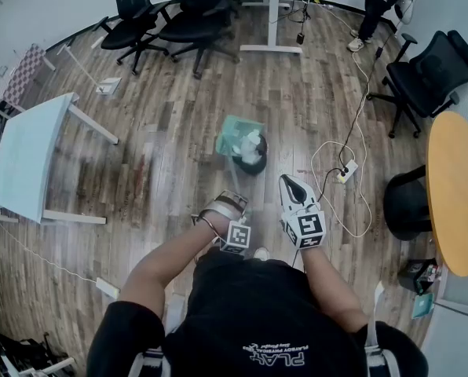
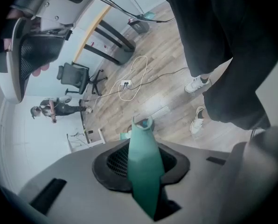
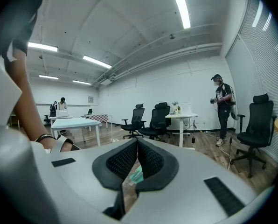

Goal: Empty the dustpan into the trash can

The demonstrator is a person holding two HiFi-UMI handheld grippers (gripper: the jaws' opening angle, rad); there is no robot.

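Head view: the left gripper (image 1: 229,203) is clamped on the teal dustpan (image 1: 238,137). Its long axis runs away from the person, with the pan end farthest, at the black trash can (image 1: 256,163) on the wooden floor (image 1: 171,124).

Left gripper view: the handle (image 2: 143,167) sits pinched between the jaws, pointing down toward the floor.

Right gripper view: the right gripper (image 3: 136,148) is closed on nothing, facing office chairs (image 3: 150,120) and a white table (image 3: 73,123).

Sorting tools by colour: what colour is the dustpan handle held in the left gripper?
Teal green; the dustpan handle shows best in the left gripper view.
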